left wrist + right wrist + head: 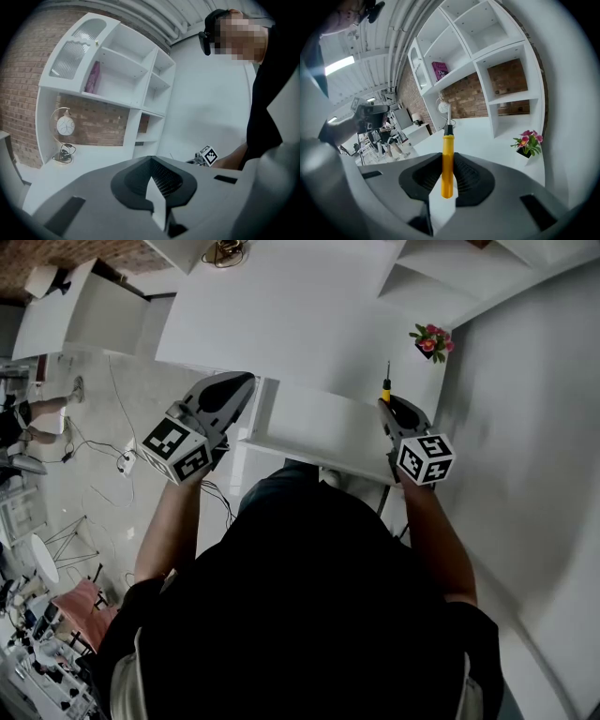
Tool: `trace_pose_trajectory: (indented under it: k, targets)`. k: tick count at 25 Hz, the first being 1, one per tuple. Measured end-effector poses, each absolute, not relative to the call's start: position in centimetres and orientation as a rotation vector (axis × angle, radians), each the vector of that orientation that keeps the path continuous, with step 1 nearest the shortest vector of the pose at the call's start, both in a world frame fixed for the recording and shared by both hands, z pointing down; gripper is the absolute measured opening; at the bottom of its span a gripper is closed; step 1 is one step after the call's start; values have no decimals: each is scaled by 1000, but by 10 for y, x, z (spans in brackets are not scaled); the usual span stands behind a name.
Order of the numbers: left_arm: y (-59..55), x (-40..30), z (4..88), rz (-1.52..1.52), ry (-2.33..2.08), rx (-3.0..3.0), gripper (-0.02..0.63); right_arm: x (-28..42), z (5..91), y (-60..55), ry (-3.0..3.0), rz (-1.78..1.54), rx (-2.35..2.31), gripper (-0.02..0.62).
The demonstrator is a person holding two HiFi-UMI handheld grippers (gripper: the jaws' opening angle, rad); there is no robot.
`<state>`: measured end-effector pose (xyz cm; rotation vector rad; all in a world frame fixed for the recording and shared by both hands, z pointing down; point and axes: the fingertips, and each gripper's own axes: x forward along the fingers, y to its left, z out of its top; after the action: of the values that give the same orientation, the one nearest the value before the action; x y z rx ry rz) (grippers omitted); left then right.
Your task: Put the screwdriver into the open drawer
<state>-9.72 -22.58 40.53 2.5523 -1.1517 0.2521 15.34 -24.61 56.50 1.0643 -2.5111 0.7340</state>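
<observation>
A screwdriver (pixel 385 388) with a yellow handle (pixel 447 165) and a thin metal shaft points up and away from me. My right gripper (pixel 397 414) is shut on the handle and hovers at the right end of the open white drawer (pixel 314 426), which juts out from the white desk toward me. In the right gripper view the jaws (pixel 446 183) pinch the handle's lower half. My left gripper (pixel 225 397) is beside the drawer's left end. Its jaws (pixel 153 177) are shut with nothing between them. The drawer's inside looks bare.
A small pot of pink flowers (pixel 431 340) stands on the white desktop (pixel 281 315) at the right, near the wall. A round lamp with a cable (pixel 65 126) sits at the desk's back. White shelves (pixel 487 51) rise behind, holding a purple book (pixel 439 71). Cables lie on the floor (pixel 103 465) at left.
</observation>
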Motion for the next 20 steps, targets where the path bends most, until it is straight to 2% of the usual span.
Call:
trace_pose_trajectory:
  k: [20]
  targets:
    - [-209, -123, 440, 275, -1177, 2473, 15, 119, 630, -225, -2434, 773, 917, 84]
